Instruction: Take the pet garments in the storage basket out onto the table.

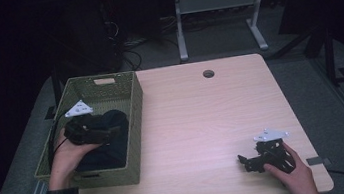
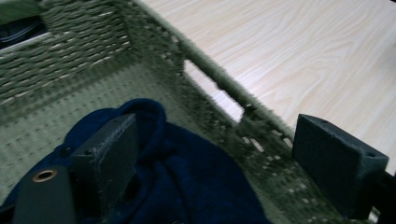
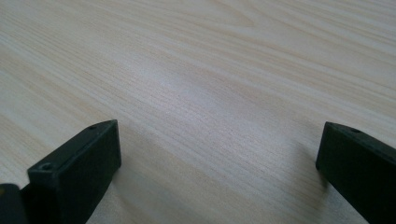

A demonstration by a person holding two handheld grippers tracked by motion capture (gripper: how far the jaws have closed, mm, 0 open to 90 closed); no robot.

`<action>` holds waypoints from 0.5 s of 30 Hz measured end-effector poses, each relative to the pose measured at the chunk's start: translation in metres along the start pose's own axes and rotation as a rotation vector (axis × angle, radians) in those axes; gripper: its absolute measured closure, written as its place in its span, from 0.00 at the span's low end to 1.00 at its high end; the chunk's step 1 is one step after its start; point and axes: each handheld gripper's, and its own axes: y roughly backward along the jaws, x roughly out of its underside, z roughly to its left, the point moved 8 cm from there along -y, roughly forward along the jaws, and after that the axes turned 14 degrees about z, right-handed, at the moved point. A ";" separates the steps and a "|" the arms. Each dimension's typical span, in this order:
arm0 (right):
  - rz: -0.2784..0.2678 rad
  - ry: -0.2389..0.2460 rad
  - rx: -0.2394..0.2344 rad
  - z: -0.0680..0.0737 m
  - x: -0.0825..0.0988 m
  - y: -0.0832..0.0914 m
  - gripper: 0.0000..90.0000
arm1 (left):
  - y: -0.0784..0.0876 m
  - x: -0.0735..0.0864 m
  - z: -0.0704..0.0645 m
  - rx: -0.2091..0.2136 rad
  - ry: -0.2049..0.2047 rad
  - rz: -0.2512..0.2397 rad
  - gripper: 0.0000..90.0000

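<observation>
Woven green wicker formed a rectangular basket [image 1: 134,113] at the left side of a pale wood counter [image 1: 203,123]. Inside it lay a dark navy cloth [image 1: 114,135], bunched toward the near half of the basket. The left gripper [image 1: 106,133], held in the person's left hand [image 1: 67,158], hung over the basket just above the cloth. In the left gripper view its 2 jaws were spread wide: 1 sat against the navy cloth [image 2: 187,177], the other stood over the basket's wall [image 2: 219,93], and nothing was pinched between them. The right gripper [image 1: 245,162], held in the right hand [image 1: 290,169], rested near the counter's near right corner, well apart from the basket. Its 2 jaws were also spread, with bare wood [image 3: 210,93] between them.
</observation>
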 end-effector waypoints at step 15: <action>0.000 -0.001 0.000 0.000 0.000 0.000 0.00 | -0.019 0.020 0.026 -0.055 0.003 0.073 0.16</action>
